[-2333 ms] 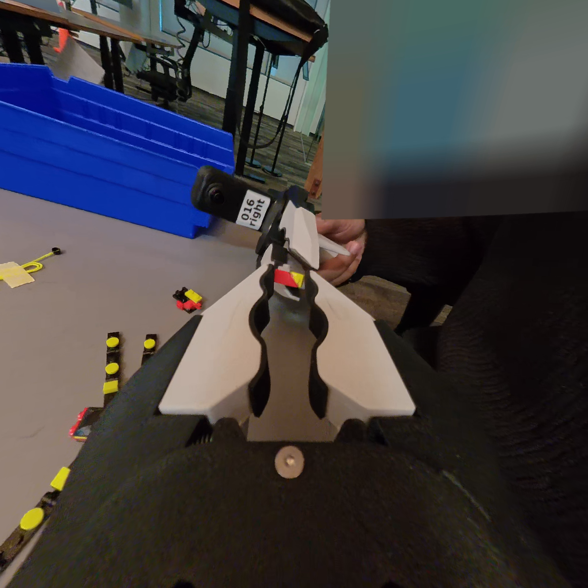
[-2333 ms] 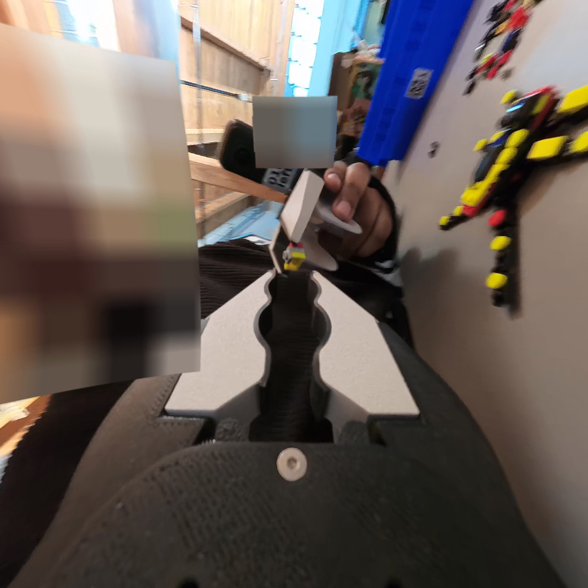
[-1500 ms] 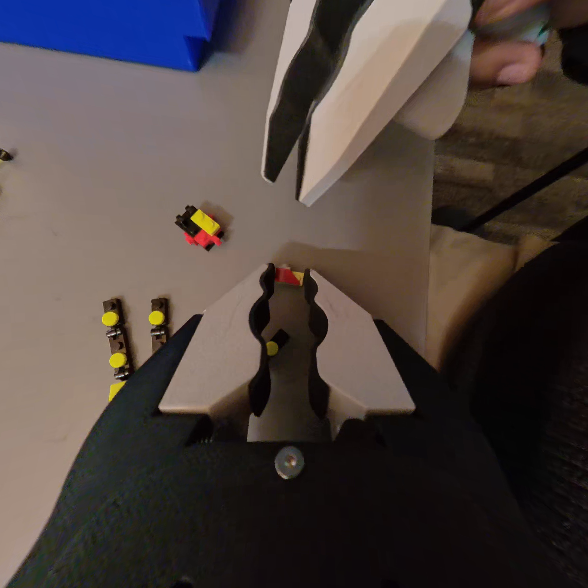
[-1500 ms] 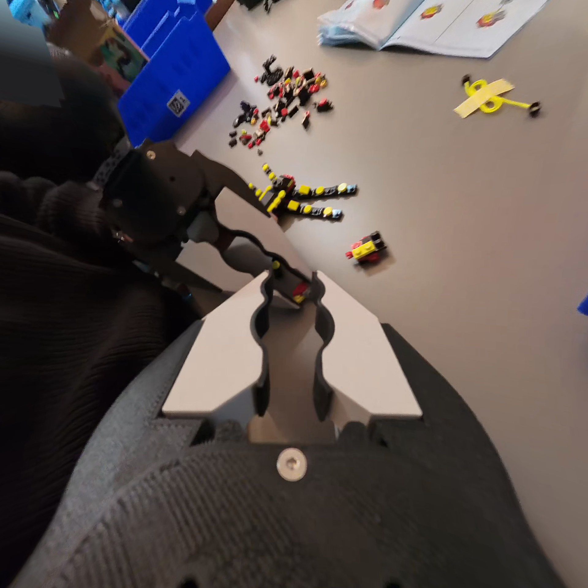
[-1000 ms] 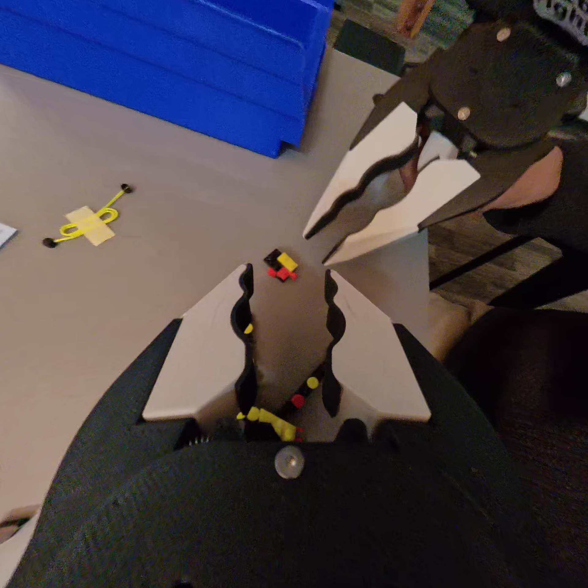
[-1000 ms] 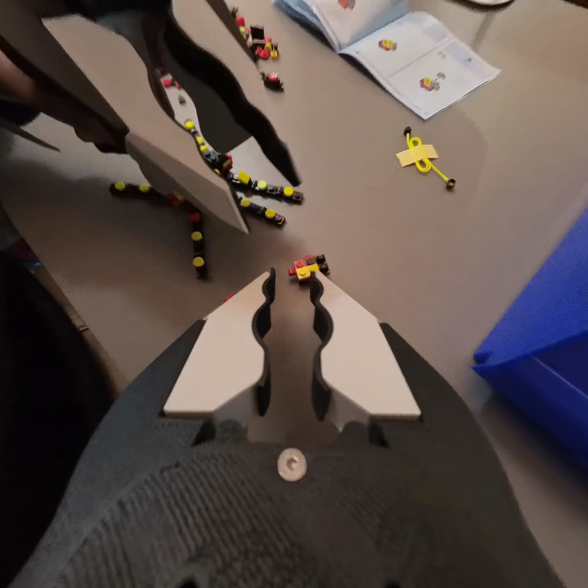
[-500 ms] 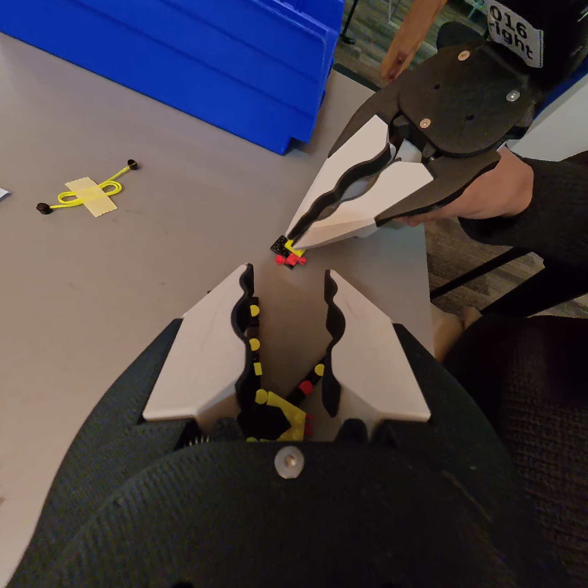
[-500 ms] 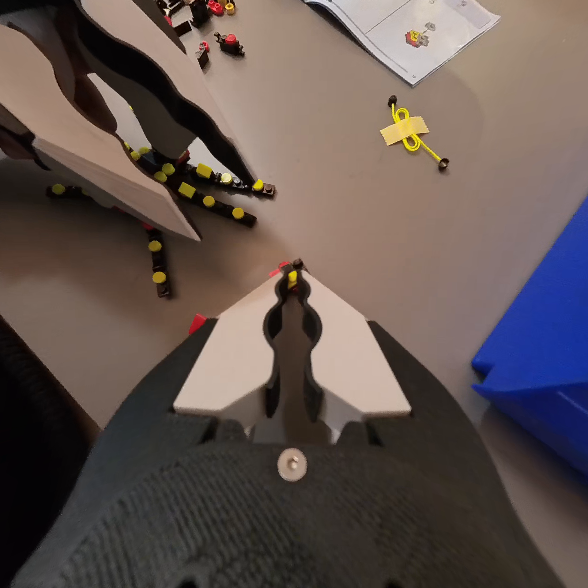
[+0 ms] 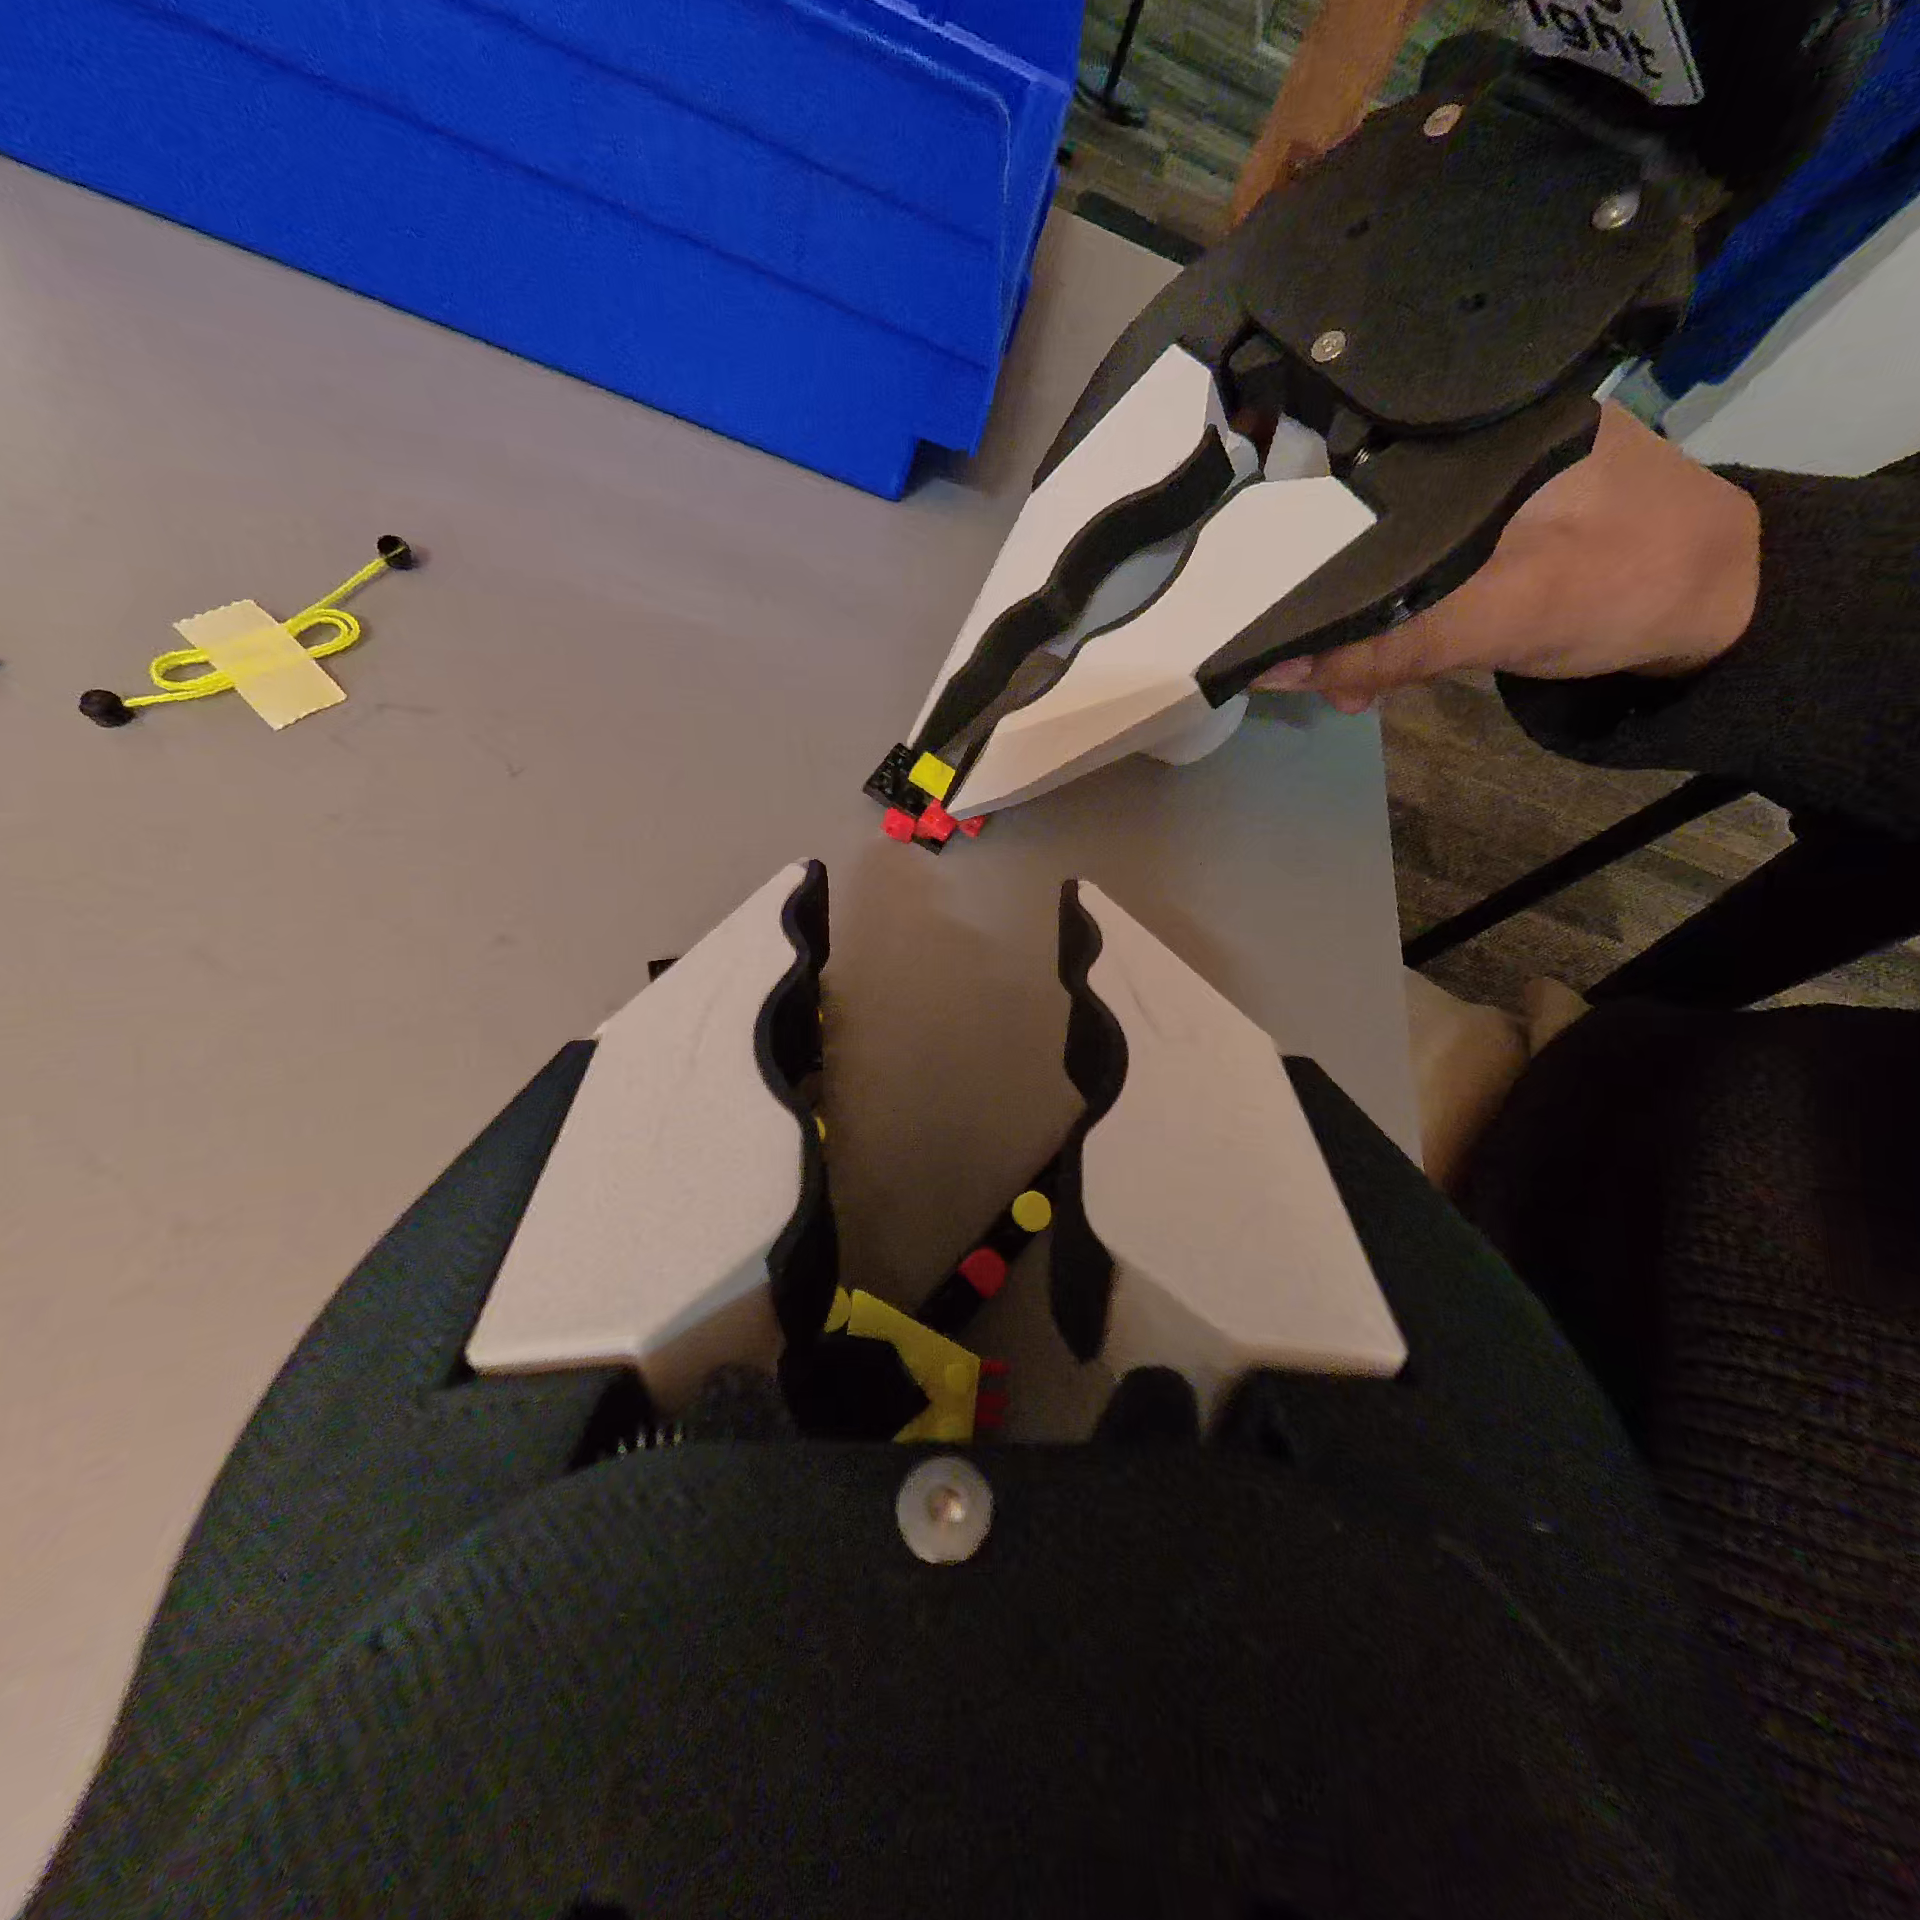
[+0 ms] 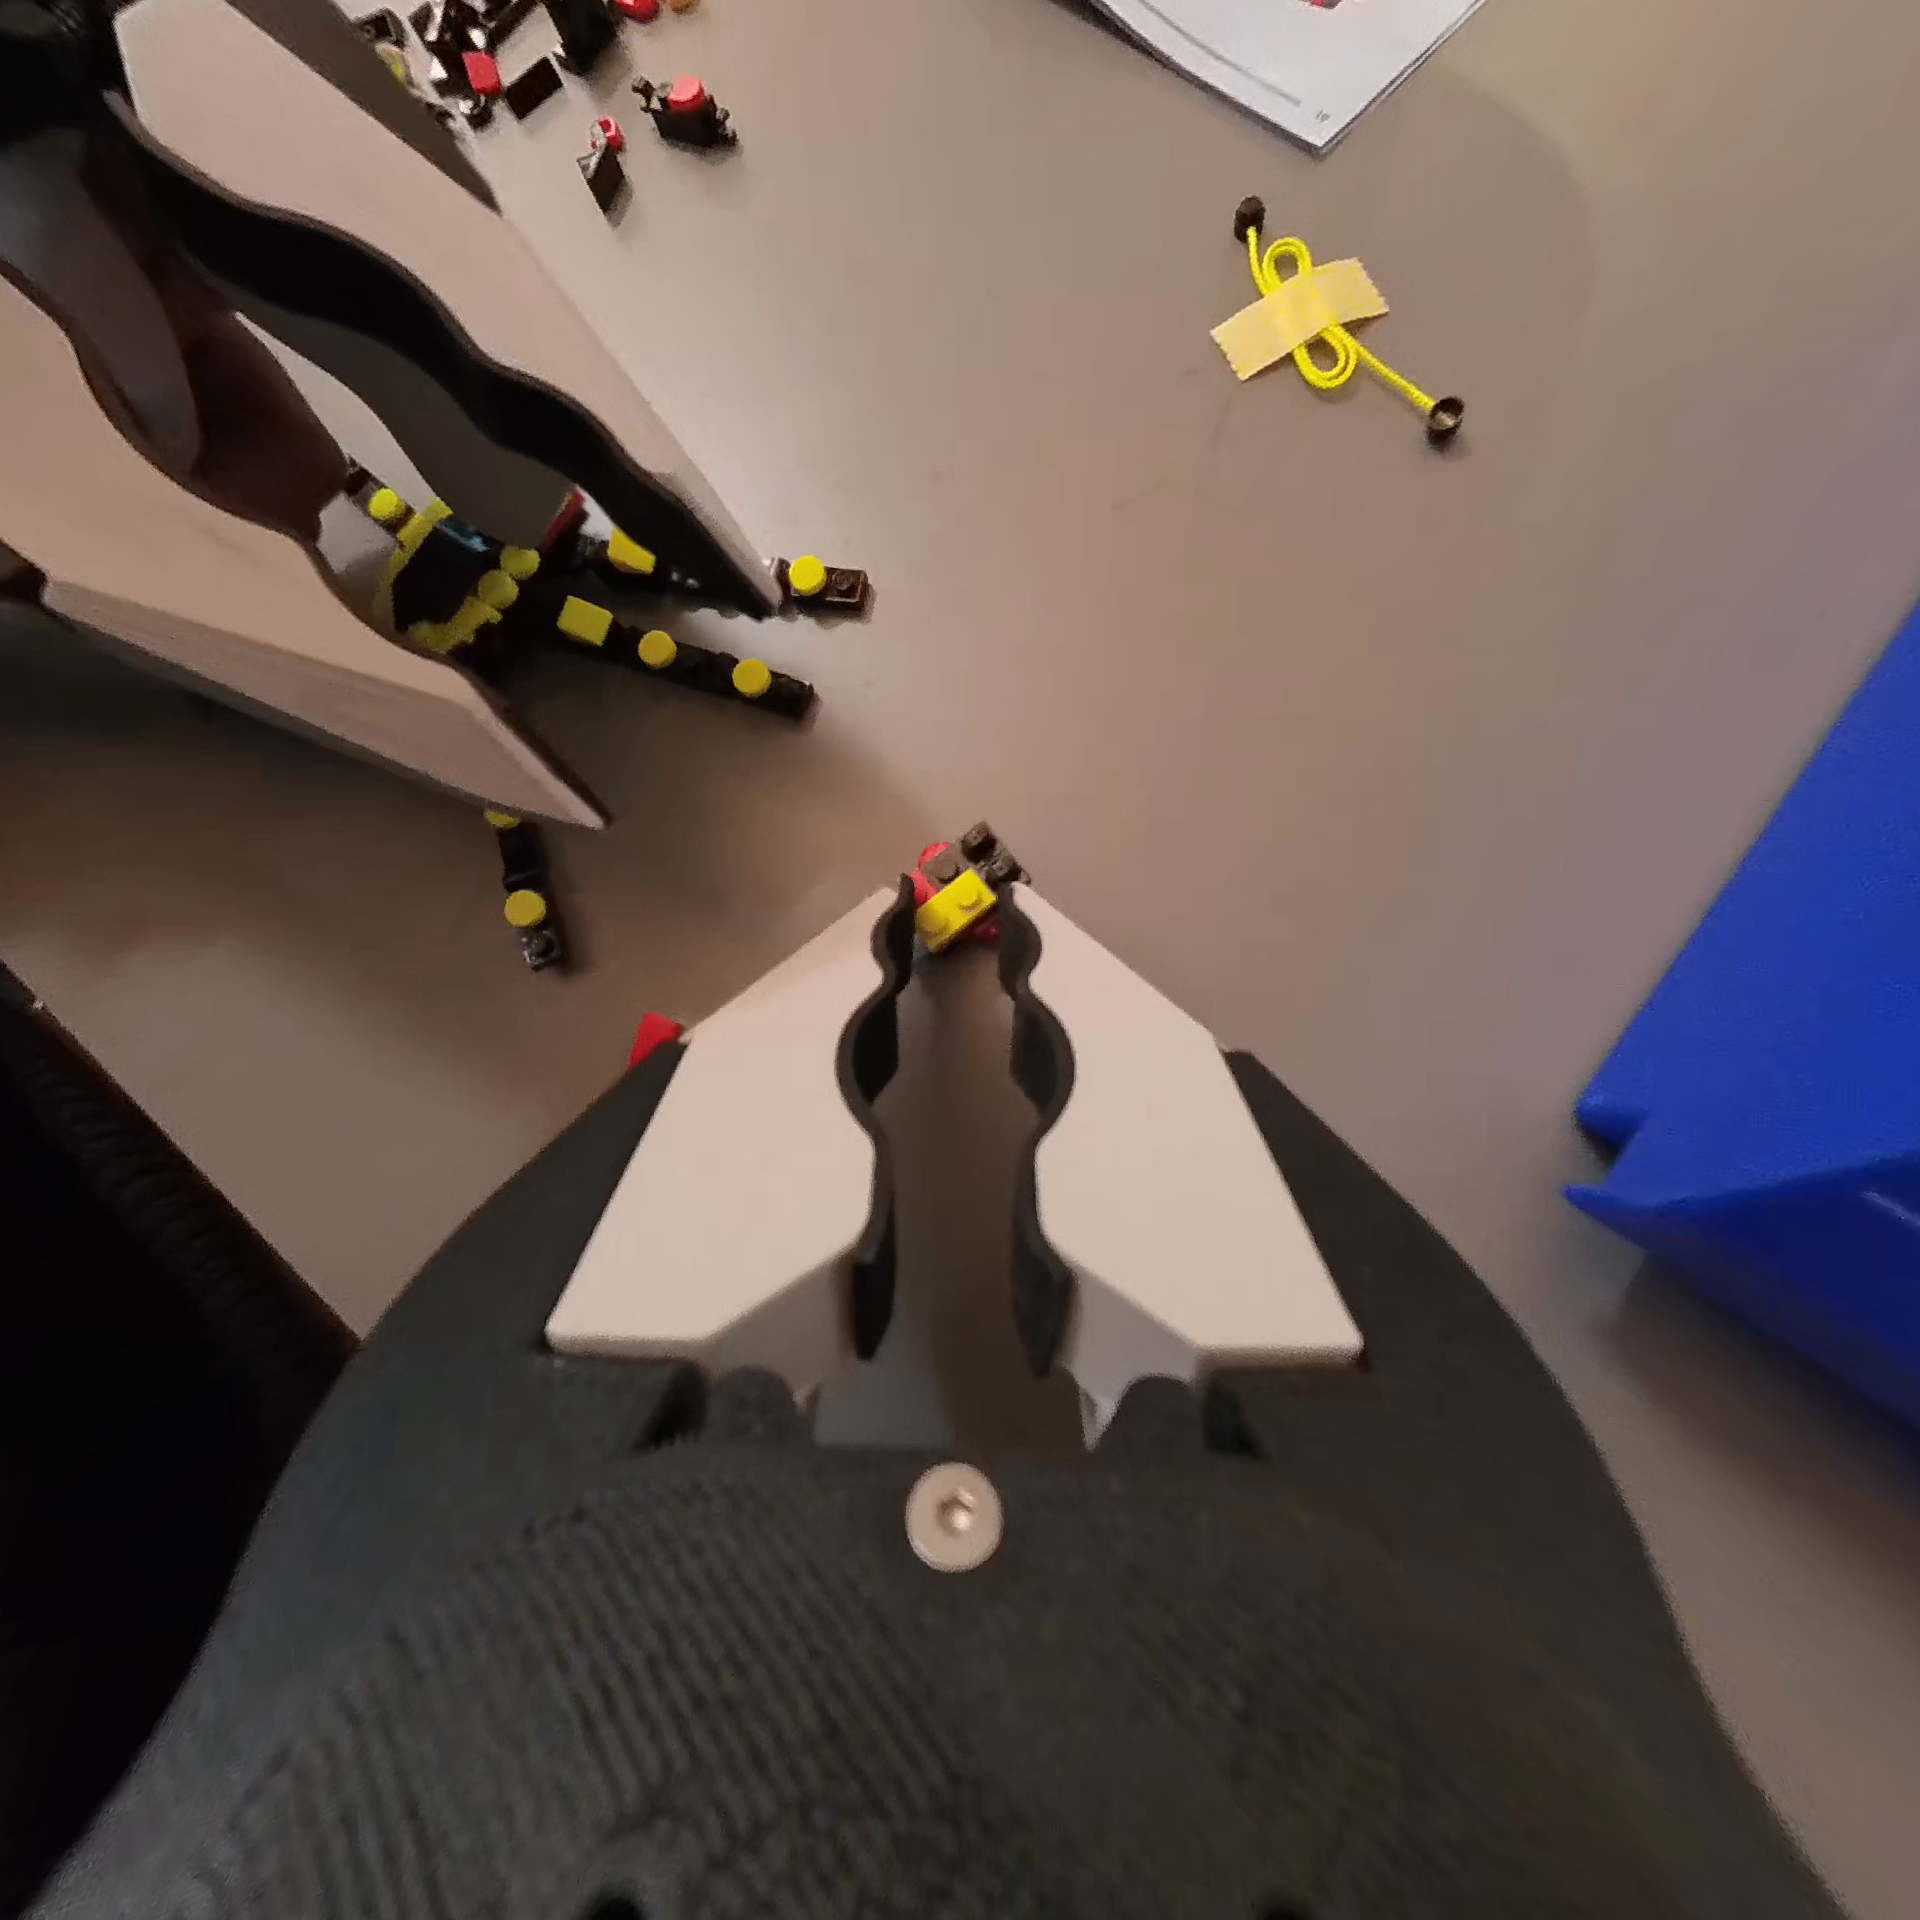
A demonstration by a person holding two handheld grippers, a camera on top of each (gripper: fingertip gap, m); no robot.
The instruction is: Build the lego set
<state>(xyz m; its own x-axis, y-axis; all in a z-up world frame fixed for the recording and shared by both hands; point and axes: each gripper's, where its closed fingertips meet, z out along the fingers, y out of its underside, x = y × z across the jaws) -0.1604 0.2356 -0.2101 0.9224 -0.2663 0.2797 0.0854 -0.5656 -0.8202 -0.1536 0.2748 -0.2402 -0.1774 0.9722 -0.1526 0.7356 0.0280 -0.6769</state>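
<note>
Right gripper [image 10: 951,914] has its white fingers closed down on a small yellow, red and black lego sub-assembly [image 10: 958,896] at their tips, the piece resting on the grey table [image 10: 1195,675]. Left gripper [image 9: 940,883] hangs with jaws spread wide and empty over the larger black lego build with yellow studs and long legs [image 10: 623,623], which lies flat on the table just beside the small piece. Blue plastic bin [image 9: 582,208] stands at the table's far edge, and a yellow cord taped with a paper strip [image 10: 1314,312] lies well apart.
</note>
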